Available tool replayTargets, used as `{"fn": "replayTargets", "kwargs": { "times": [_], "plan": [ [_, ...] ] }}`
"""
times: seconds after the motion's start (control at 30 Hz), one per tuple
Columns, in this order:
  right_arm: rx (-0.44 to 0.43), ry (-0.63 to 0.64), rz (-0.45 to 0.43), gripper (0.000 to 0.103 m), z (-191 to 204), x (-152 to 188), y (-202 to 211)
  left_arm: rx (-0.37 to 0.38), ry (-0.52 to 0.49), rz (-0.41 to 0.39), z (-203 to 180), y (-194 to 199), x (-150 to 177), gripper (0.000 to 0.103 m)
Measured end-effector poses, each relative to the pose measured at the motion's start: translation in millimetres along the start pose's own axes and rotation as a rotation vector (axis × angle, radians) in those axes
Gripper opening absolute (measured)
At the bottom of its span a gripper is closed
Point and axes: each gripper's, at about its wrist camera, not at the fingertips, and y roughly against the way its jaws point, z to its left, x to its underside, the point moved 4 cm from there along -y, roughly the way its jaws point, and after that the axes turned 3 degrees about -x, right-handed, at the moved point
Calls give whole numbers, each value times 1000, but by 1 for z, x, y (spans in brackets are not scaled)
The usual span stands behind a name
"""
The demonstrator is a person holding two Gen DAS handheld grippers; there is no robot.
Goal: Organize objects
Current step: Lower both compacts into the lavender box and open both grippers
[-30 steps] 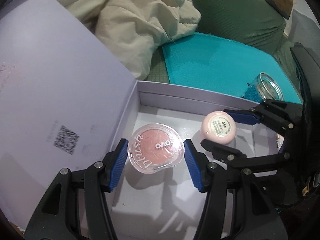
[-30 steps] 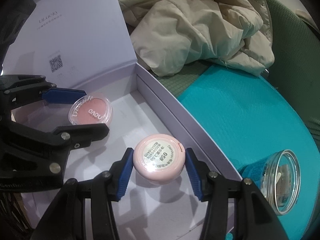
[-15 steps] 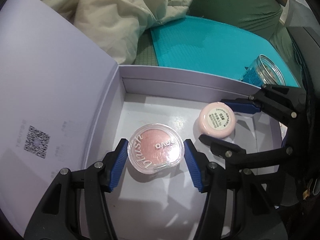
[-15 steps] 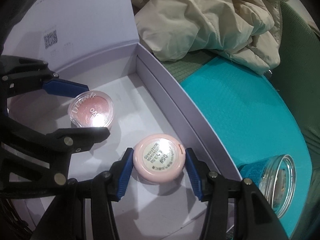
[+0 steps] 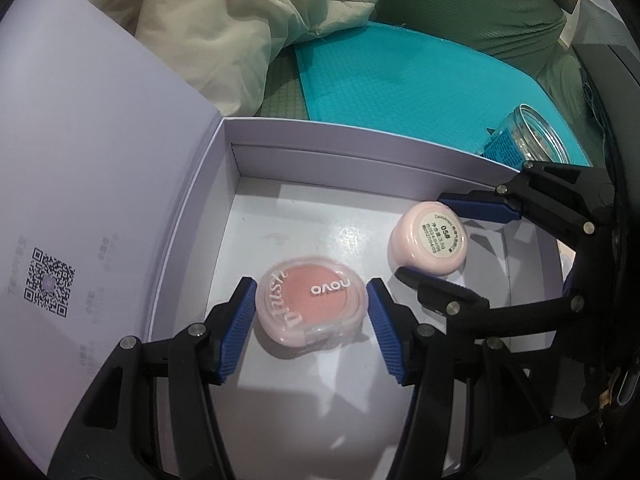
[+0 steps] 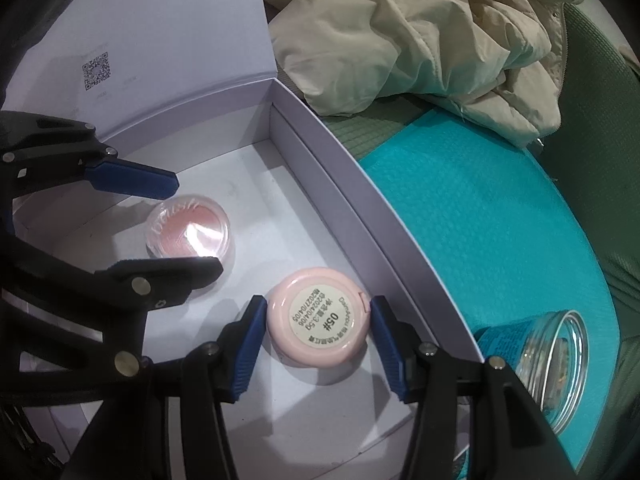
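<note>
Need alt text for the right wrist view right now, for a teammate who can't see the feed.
The right gripper straddles a pink compact, label side up, on the floor of an open lilac box, a thin gap showing at each pad. Left of it, the left gripper flanks a clear-lidded blush compact; a clear jar lies outside.

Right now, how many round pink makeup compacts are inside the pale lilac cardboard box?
2. The clear-lidded pink blush compact lies on the pale lilac cardboard box floor between the left tool's pads; the opaque pink compact with a white label lies upside down nearer the box's teal-side wall.
</note>
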Motion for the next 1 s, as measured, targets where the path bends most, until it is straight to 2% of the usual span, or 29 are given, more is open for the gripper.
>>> {"fn": "replayTargets", "kwargs": {
  "times": [0.3,0.5,0.67,0.73,1.0],
  "plan": [
    [-9,-10,-9,56,-2,2,3,0,31,3,3,2,3,56],
    [5,-12,-21,56,-1,2,11,-25,47,-13,1,8,-2,57],
    [19,-16,-30,56,-4,2,17,-74,29,-39,-2,17,-2,58],
    [24,-16,-35,59,-6,2,20,-82,31,-47,-3,20,-3,59],
    [45,-26,-56,70,-12,4,34,-134,33,-89,-6,35,-7,76]
  ]
}}
